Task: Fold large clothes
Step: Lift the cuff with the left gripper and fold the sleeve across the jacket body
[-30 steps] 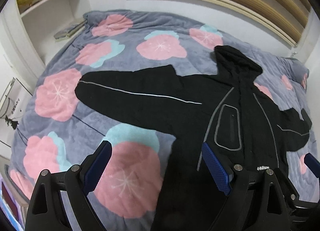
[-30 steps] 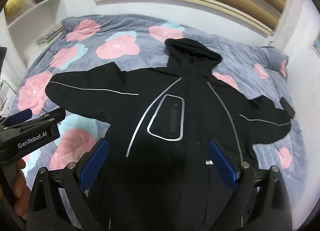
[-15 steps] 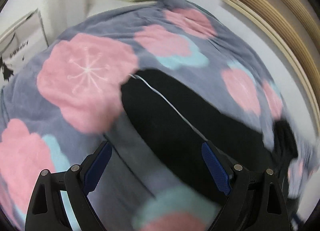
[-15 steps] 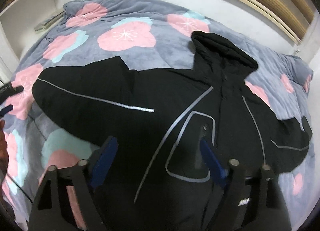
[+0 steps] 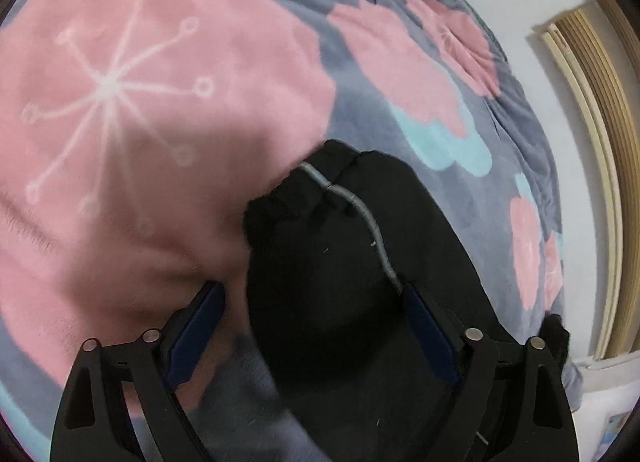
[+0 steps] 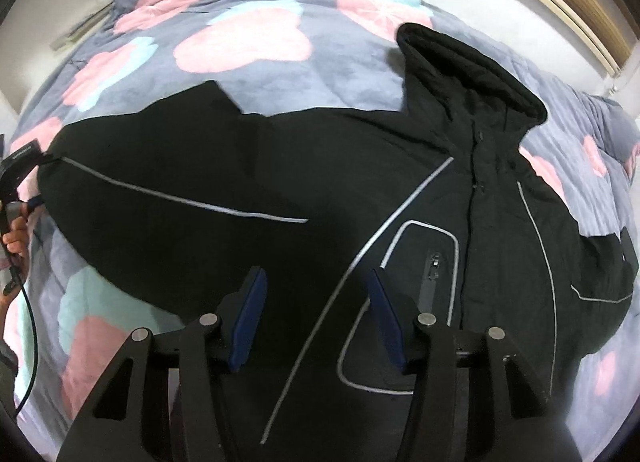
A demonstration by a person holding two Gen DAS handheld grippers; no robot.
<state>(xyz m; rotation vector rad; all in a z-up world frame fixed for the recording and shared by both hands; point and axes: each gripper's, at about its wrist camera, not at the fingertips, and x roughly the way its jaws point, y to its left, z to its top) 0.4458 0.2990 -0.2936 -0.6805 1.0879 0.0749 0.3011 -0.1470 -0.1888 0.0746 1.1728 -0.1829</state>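
A black hooded jacket [image 6: 400, 198] with grey reflective piping lies spread face up on the bed. Its left sleeve [image 6: 160, 182] stretches out to the left. In the left wrist view the sleeve's cuff [image 5: 304, 198] fills the middle. My left gripper [image 5: 312, 302] is open, low over the sleeve just behind the cuff; it also shows in the right wrist view [image 6: 20, 166] at the sleeve end. My right gripper [image 6: 314, 286] is open, narrower than before, just above the jacket's chest beside the zip pocket [image 6: 432, 274].
The bed is covered by a grey blanket [image 6: 320, 74] with pink and teal flowers. A white wall and a wooden slatted headboard [image 5: 600, 166] stand behind it. A white shelf [image 6: 76, 30] sits at the bed's far left corner.
My left gripper has swung left and come down close over the sleeve cuff. My right gripper has moved lower toward the jacket's chest and its jaws have narrowed.
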